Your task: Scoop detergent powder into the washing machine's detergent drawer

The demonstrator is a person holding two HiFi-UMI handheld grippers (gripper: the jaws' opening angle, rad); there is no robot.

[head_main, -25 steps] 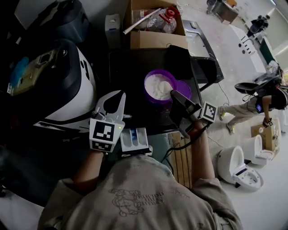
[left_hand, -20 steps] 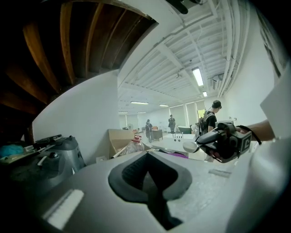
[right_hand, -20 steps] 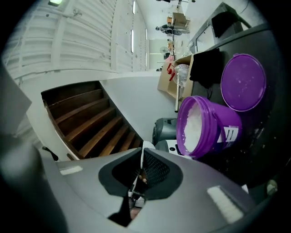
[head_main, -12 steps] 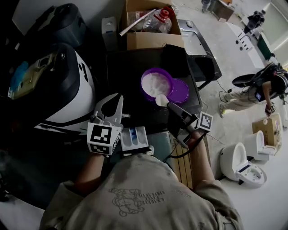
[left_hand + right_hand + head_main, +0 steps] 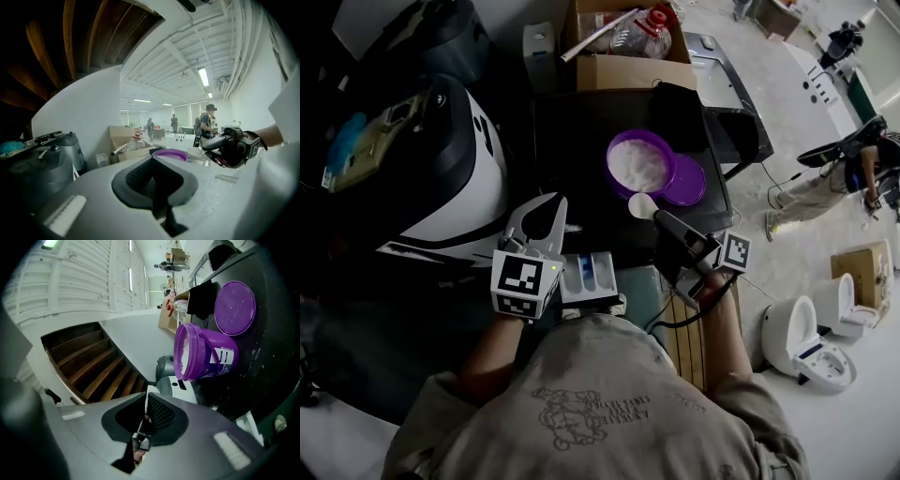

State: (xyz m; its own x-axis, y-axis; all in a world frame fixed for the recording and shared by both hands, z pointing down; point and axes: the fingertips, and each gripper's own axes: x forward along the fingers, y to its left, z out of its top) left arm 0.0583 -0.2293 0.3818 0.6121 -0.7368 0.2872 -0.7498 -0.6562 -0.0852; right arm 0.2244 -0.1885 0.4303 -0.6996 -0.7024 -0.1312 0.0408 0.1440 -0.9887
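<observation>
A purple tub (image 5: 640, 162) of white detergent powder stands on the black machine top (image 5: 572, 141), with its purple lid (image 5: 685, 181) lying beside it. My right gripper (image 5: 662, 218) is shut on the handle of a white scoop (image 5: 642, 205) heaped with powder, held just in front of the tub. In the right gripper view the thin handle (image 5: 147, 401) sits between the jaws of the right gripper (image 5: 146, 414), and the tub (image 5: 201, 355) lies ahead. The white detergent drawer (image 5: 586, 278) with a blue compartment is pulled out near my chest. My left gripper (image 5: 537, 214) (image 5: 153, 183) is shut and empty, left of the drawer.
A cardboard box (image 5: 623, 56) with a plastic bottle stands behind the tub. A white-and-black appliance (image 5: 441, 178) fills the left. Right of the machine are wooden slats (image 5: 686, 328), toilets (image 5: 806, 337), a carton (image 5: 862, 272) and people farther off (image 5: 853, 173).
My right gripper has drawn the scoop, heaped with powder, out of the purple tub and back toward me. The left gripper has stayed beside the drawer.
</observation>
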